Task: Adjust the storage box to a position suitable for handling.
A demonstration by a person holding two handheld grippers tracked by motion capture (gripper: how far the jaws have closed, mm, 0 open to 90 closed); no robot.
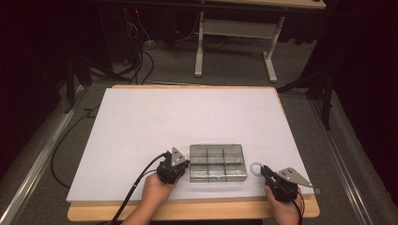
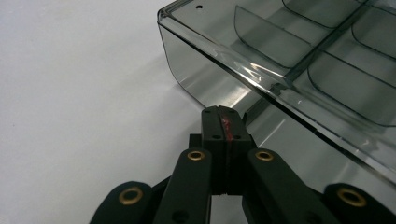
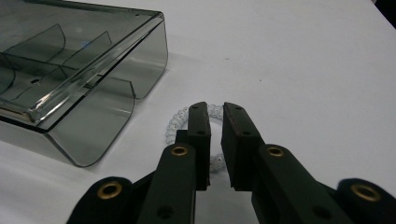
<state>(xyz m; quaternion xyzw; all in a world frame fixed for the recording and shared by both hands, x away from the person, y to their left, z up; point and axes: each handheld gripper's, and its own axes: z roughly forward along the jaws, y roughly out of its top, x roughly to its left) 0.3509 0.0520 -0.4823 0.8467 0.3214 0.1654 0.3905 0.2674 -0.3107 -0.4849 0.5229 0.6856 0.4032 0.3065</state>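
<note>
I have a white surface [image 1: 187,122] laid over a wooden tabletop, its pale edge showing along the near side. Around it lies grey carpeted floor [image 1: 225,65], with dark cables trailing at the far left and the white legs of another table [image 1: 234,47] beyond; the rest of the room is dark.

Near the front edge sits a smoky clear plastic organiser box [image 1: 218,162], lid down, divided into compartments. My left gripper [image 2: 222,122] is just beside the box's left end, its fingers clenched tight together on nothing, tips close against the box's side wall.

To the right of the box, just apart from it, a white spiral hair tie [image 3: 187,122] lies flat on the surface. My right gripper [image 3: 215,120] is down over it, fingers straddling the far part of the ring with a narrow gap between them; I cannot tell whether the pads press on the coil yet.
</note>
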